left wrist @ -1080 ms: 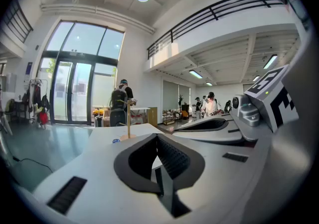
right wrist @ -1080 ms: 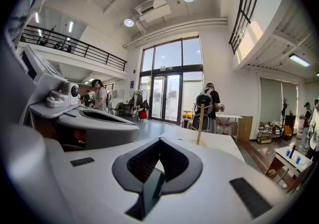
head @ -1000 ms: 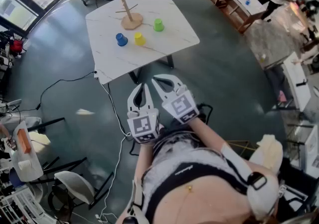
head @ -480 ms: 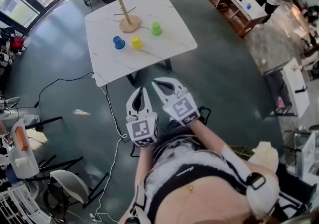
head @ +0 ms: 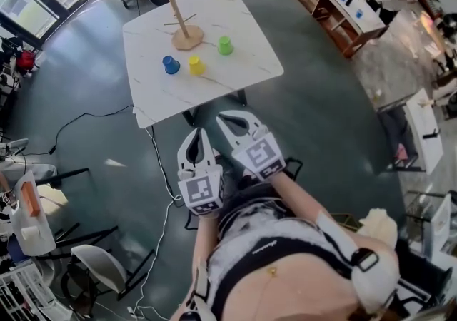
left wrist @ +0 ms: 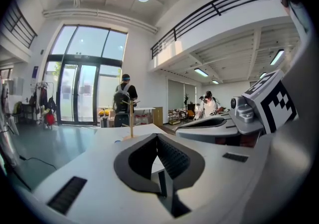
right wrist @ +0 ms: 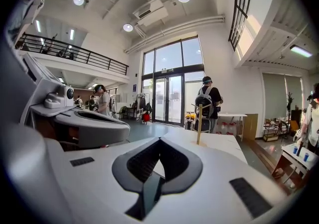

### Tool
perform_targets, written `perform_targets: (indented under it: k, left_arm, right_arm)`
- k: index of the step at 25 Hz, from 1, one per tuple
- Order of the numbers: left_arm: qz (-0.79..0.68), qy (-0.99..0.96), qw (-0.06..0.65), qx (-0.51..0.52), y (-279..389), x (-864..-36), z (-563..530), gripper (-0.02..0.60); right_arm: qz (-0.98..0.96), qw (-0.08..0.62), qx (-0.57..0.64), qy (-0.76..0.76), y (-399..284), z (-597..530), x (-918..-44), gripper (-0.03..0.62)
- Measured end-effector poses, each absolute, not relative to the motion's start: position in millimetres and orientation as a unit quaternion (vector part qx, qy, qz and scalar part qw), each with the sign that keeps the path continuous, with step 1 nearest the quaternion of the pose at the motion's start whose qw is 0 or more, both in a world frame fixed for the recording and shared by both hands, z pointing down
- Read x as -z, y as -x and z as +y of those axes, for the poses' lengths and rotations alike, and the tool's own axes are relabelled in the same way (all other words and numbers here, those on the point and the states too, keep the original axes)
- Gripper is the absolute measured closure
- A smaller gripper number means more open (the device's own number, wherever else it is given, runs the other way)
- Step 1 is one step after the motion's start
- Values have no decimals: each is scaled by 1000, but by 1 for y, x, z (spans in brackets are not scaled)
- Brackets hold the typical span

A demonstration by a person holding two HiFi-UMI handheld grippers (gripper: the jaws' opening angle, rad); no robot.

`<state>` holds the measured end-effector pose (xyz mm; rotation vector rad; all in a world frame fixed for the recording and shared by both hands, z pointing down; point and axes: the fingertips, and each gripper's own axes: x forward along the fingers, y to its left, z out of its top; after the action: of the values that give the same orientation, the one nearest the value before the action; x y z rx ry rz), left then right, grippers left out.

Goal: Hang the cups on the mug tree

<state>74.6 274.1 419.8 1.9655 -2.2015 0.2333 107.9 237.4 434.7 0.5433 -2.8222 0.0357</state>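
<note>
In the head view a white marble table (head: 243, 63) stands ahead of me on the grey floor. On it are a wooden mug tree (head: 180, 16), a blue cup (head: 171, 64), a yellow cup (head: 196, 65) and a green cup (head: 225, 45). No cup hangs on the tree. My left gripper (head: 200, 134) and right gripper (head: 227, 118) are held side by side short of the table's near edge, both shut and empty. The left gripper view shows its shut jaws (left wrist: 157, 136) pointing at the mug tree (left wrist: 131, 118). Likewise the right gripper's jaws (right wrist: 160, 140) face the tree (right wrist: 199, 118).
A cable (head: 161, 162) runs across the floor from the table towards me. Chairs and clutter (head: 107, 262) sit at the lower left. A wooden bench (head: 350, 9) with small blue cups stands at the upper right. A person with a backpack (left wrist: 122, 101) stands beyond the table.
The table and cups sit slightly lower in the head view, a little nearer to the grippers. Both grippers stay shut and empty.
</note>
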Motion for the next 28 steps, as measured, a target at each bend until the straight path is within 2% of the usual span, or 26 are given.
perform_targets:
  k: [6,12,28]
  left_arm:
    - [-725,-678,101,-71,-59,-423,246,589]
    - [-702,-701,101,-74,-44,-425,206,589]
    - [-681,-722,99,-75,40,-433,156,589]
  right_arm:
    - [-968,120,-25,-217,-94,215,-433,593]
    - [-961,137,-26,-238,-85,182,-439,593]
    - [-953,131,-26,-272,3,127,-442,593]
